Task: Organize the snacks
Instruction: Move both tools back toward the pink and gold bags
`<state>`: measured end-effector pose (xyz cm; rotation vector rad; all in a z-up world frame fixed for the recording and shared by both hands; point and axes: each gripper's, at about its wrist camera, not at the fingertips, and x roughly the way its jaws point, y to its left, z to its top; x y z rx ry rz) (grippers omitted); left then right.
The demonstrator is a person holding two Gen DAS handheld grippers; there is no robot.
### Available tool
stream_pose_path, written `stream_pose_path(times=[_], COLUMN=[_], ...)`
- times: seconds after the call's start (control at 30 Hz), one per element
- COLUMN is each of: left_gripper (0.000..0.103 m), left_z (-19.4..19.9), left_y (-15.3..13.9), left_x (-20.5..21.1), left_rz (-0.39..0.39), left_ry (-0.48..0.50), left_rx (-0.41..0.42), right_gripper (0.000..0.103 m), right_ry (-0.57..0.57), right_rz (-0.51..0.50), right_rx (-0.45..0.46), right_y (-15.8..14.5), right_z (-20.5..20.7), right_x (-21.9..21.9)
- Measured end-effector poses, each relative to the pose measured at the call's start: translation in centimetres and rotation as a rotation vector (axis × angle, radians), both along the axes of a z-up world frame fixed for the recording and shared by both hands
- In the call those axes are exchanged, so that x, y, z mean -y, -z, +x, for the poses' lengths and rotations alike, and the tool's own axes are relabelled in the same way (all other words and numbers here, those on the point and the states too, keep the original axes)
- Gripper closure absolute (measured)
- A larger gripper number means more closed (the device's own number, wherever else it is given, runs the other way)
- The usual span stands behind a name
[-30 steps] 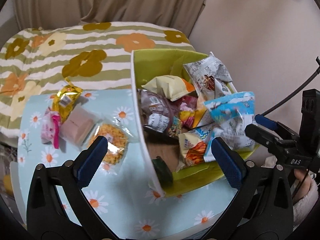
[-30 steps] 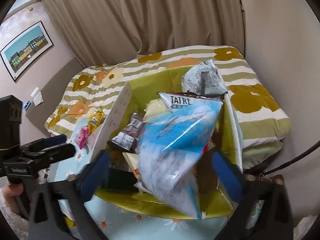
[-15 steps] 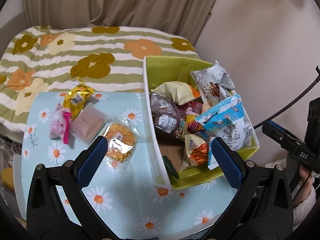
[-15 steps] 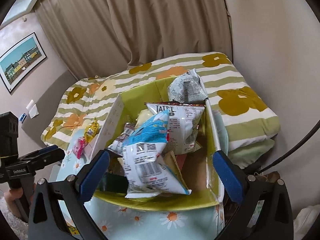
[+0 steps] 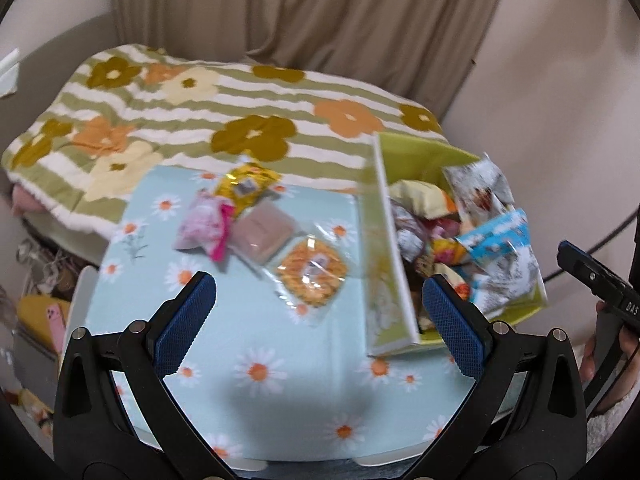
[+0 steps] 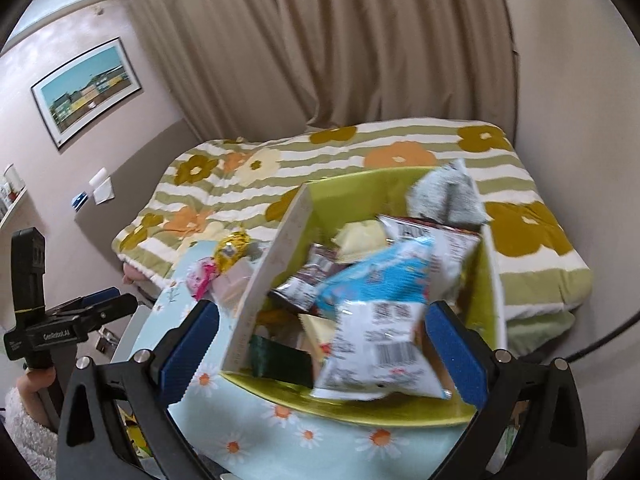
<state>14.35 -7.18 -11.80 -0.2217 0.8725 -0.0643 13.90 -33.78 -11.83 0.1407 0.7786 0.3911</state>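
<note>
A green box full of snack packs stands at the right of the daisy tablecloth. A blue and white bag lies on top of the pile in it. On the cloth to the left lie an orange biscuit pack, a brown pack, a pink pack and a yellow pack. My left gripper is open and empty above the cloth, near the biscuit pack. My right gripper is open and empty, held back above the box's near side.
A bed with a striped flowered cover lies behind the table. Curtains and walls close the back and right. A pink phone lies low at the left, off the table.
My right gripper let go of the blue and white bag, which now lies in the box, and drew back. My left gripper swung left, from over the box toward the packs on the cloth.
</note>
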Motion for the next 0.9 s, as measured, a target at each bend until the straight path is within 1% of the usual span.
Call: stream_pose_path(times=[0.1,0.27,0.5,0.6,0.67,0.7,0.9], left_gripper=[0.0,0.001,0.001,0.001,0.001,0.001,0.001], left_z=[0.2,1.8,5.0,6.4,7.5,8.4,12.0], left_y=[-0.2,0.2,1.4,1.9,2.5,3.1,6.1], left_x=[-2.5,-6.4,-11.3,-12.8,-13.5,-14.0,-14.8], left_rz=[-0.004,-0.021,-0.04,-0.03,-0.029,-0.031,-0.056], left_ry=[-0.027,-0.024,0.052,0.09,0.117,0.129,0.224], left_rx=[0.005,-0.016,-0.082,-0.102,-0.129,-0.159,-0.232], right_gripper=[0.0,0.0,0.0,0.0,0.0,0.0,0.0], right_ry=[-0.004,0.009,0.023,0.018,0.014,0.01,0.014], right_rz=[0.0,-0.014,0.015,-0.001,-0.008,0.0,0.053], right_rx=[0.009,0.018,-0.001,-0.004,-0.008,-0.016,-0.105], right_y=[-0.3,-0.8,-0.9,-1.0,-0.9,-0.7,2.0], right_z=[0.5,1.6,3.9,4.9,5.8,6.4,10.0], right_x=[-1.7,-5.7,-11.6,-14.5,-16.4,-17.5,-21.3])
